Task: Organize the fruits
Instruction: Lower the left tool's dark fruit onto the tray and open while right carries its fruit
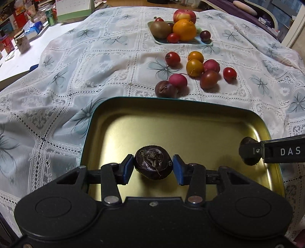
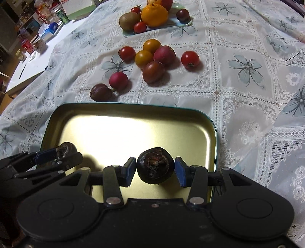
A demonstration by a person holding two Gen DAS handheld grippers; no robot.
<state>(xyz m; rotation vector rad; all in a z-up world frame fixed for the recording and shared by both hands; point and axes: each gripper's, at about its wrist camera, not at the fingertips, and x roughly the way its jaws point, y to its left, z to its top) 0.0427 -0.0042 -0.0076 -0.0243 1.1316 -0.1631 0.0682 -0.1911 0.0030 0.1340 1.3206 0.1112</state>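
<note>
My left gripper [image 1: 152, 167] pinches a dark, rough-skinned round fruit [image 1: 153, 162] between its blue pads, held over the gold tray [image 1: 200, 124] that sits on the lace-covered counter [image 1: 76, 76]. My right gripper [image 2: 155, 168] pinches a second dark round fruit [image 2: 155, 165] the same way, also above the tray's gold floor [image 2: 124, 133]. In the left wrist view that second fruit [image 1: 248, 150] and the right gripper's finger show at about three o'clock; in the right wrist view the left gripper [image 2: 63, 152] and its fruit [image 2: 66, 149] sit at about nine o'clock.

Past the tray's far rim, toward twelve o'clock, loose small fruits lie on the cloth: a dark plum [image 1: 164, 89] touching a pink radish [image 1: 177, 81], two yellow tomatoes [image 1: 194, 66], red tomatoes [image 1: 172, 58] and a brownish one [image 1: 209, 79]. Farther out, a pale blue plate [image 1: 165, 42] carries an orange [image 1: 184, 29], a kiwi [image 1: 160, 29], an apple [image 1: 184, 15] and small tomatoes.
</note>
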